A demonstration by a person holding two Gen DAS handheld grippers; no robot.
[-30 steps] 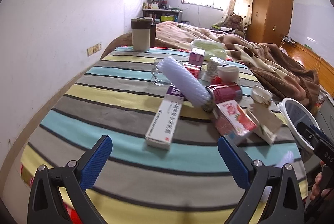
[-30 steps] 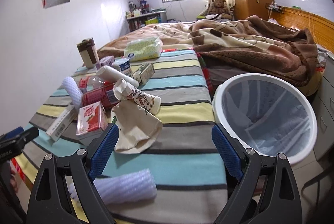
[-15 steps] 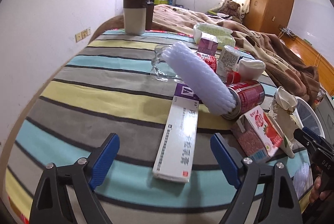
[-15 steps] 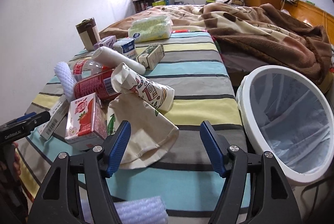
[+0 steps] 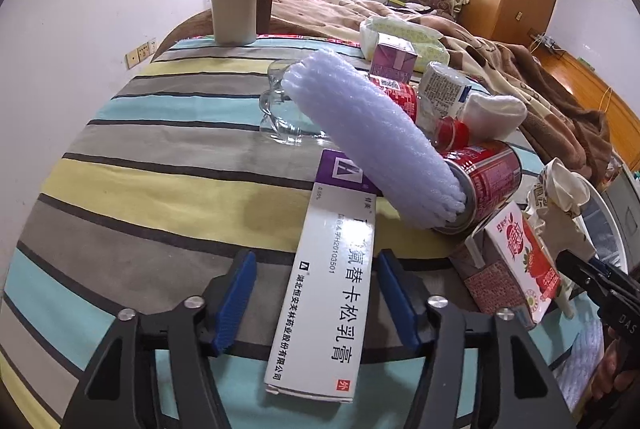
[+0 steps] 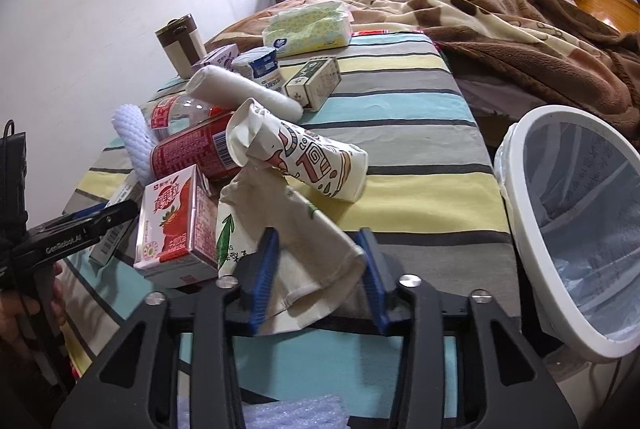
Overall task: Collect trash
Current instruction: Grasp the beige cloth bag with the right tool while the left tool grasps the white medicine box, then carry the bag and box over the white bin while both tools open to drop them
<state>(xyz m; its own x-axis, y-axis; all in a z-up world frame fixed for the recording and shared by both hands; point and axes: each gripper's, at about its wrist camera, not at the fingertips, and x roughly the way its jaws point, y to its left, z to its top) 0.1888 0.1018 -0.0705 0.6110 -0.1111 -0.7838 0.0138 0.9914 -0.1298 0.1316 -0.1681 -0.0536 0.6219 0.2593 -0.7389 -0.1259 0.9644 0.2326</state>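
Observation:
A long white medicine box (image 5: 332, 293) with a purple end lies on the striped cloth. My left gripper (image 5: 316, 293) straddles it with closing jaws; the right pad is at the box's edge and a gap shows at the left pad. A flattened beige paper cup (image 6: 316, 253) lies between the closing jaws of my right gripper (image 6: 318, 277). Its left pad overlaps the paper and its right pad stands at the cup's corner, with no visible pinch. The white lined bin (image 6: 520, 213) stands at the table's right edge.
Piled behind are a red can (image 5: 492, 177), a strawberry carton (image 6: 172, 221), a printed paper cup (image 6: 304, 161), a white foam sleeve (image 5: 372, 133), a glass mug (image 5: 280, 117) and small cartons. A tumbler (image 5: 234, 9) and a tissue pack (image 6: 308, 27) stand farther back. A bed lies beyond.
Both grippers came forward and down toward the table and their jaws narrowed from wide. The left now straddles the medicine box, the right the flattened paper cup.

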